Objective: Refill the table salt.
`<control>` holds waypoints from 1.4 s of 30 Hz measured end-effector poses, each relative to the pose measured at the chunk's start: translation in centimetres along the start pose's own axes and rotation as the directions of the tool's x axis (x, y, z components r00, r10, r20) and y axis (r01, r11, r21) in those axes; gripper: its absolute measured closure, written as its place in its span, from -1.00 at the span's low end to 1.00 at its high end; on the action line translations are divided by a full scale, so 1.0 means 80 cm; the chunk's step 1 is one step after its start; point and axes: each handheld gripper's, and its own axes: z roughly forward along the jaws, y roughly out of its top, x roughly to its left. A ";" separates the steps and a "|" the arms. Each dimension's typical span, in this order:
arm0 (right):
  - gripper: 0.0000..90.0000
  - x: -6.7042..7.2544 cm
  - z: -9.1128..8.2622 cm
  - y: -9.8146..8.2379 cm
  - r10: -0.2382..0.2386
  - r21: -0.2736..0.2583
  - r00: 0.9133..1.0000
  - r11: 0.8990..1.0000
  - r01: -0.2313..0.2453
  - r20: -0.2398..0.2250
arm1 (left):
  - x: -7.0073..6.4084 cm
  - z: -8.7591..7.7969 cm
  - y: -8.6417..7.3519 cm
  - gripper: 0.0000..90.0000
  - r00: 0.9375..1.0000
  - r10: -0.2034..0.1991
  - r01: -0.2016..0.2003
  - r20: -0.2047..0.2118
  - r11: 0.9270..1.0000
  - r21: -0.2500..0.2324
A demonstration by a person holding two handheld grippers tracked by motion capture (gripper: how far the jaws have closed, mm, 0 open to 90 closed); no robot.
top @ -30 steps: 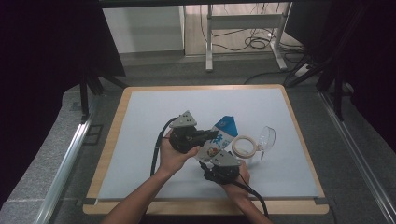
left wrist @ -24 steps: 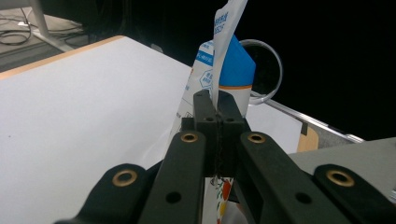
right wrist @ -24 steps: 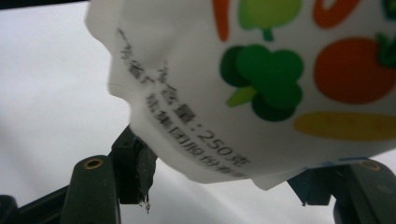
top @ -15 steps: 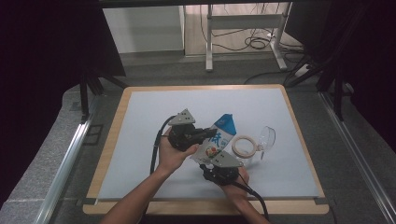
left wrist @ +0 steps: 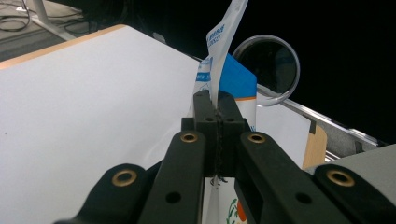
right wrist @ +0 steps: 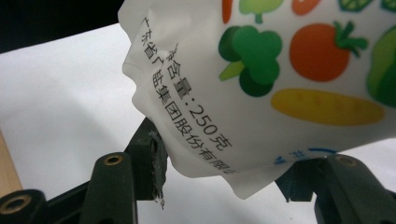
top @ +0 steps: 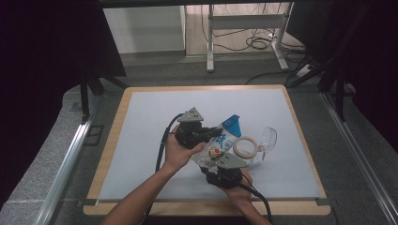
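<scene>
Pouch (top: pixel 220 143) of white and blue foil hangs above the middle of the white bench (top: pixel 141 122) in the high view, between the left gripper (top: pixel 213 133) and the right gripper (top: pixel 220 161); a tape ring (top: pixel 246 146) and a clear lid (top: pixel 266 138) lie just right of the pouch. In the left gripper view, the fingers (left wrist: pixel 205 105) clamp tight on the pouch's thin edge, the lid behind it. In the right gripper view, the fingers (right wrist: pixel 149 154), which have just been closing, stand half-wide around the pouch's lower corner, the left pad touching it.
</scene>
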 end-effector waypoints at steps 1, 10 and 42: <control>-0.01 0.000 -0.001 0.000 0.000 -0.002 1.000 1.000 0.000 -0.002 | 0.000 0.002 0.001 1.00 1.000 -0.001 0.001 0.004 1.000 0.005; 0.03 -0.004 0.000 -0.001 0.030 -0.004 1.000 1.000 -0.030 -0.005 | 0.002 0.017 0.011 1.00 1.000 0.009 -0.010 0.007 0.998 0.060; 0.03 -0.020 0.004 -0.002 0.205 -0.015 0.978 0.979 -0.205 -0.039 | 0.005 0.061 0.038 1.00 0.999 0.034 -0.030 -0.020 0.980 0.198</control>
